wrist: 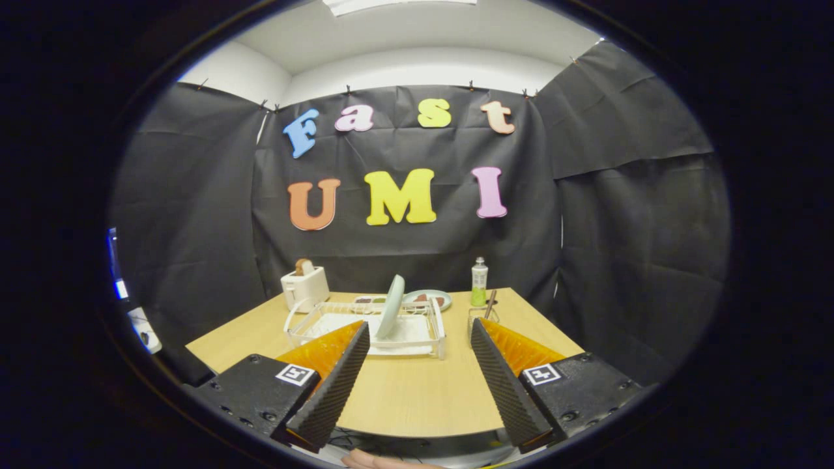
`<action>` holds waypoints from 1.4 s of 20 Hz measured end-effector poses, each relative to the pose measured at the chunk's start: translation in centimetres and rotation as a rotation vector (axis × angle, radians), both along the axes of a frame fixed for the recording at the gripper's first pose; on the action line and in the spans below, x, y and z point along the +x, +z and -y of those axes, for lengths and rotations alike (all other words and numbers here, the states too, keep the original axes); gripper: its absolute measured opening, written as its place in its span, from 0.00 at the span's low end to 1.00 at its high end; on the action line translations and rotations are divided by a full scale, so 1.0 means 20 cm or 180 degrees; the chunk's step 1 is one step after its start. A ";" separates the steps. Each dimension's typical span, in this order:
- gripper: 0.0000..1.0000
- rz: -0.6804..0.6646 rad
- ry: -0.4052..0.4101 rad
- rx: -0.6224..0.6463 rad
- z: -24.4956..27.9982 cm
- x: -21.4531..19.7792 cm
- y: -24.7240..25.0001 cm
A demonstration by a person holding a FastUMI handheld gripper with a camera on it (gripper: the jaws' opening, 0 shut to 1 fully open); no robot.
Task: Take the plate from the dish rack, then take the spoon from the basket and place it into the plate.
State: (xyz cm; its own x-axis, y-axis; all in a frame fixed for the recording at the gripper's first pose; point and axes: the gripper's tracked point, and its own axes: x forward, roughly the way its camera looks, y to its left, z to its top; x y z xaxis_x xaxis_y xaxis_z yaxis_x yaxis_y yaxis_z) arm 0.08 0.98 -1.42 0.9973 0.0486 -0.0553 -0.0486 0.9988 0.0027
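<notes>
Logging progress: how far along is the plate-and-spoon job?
Nothing looks done. The plate stands on edge in the rack; the spoon is in its basket. The gripper is open, holding nothing, short of the rack. Both pickups and the placing remain.

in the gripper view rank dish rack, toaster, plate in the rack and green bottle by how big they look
1. dish rack, clearly largest
2. toaster
3. plate, standing on edge in the rack, close to the toaster
4. green bottle, smallest, though it stands farther back

The gripper is open.
</notes>
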 end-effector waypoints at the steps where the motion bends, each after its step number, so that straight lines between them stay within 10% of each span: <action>1: 1.00 -0.0039 0.0059 0.0021 -0.02 0.00 -0.01; 14: 1.00 0.0026 0.0036 -0.0079 -0.03 0.12 0.12; 28: 1.00 -0.0999 0.0060 -0.0386 -0.21 1.24 0.32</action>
State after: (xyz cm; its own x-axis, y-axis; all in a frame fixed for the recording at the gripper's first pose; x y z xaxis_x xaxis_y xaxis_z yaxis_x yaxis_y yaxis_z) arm 24.95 5.16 5.08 0.9297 0.0411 -0.3661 -0.0825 0.9917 -0.0983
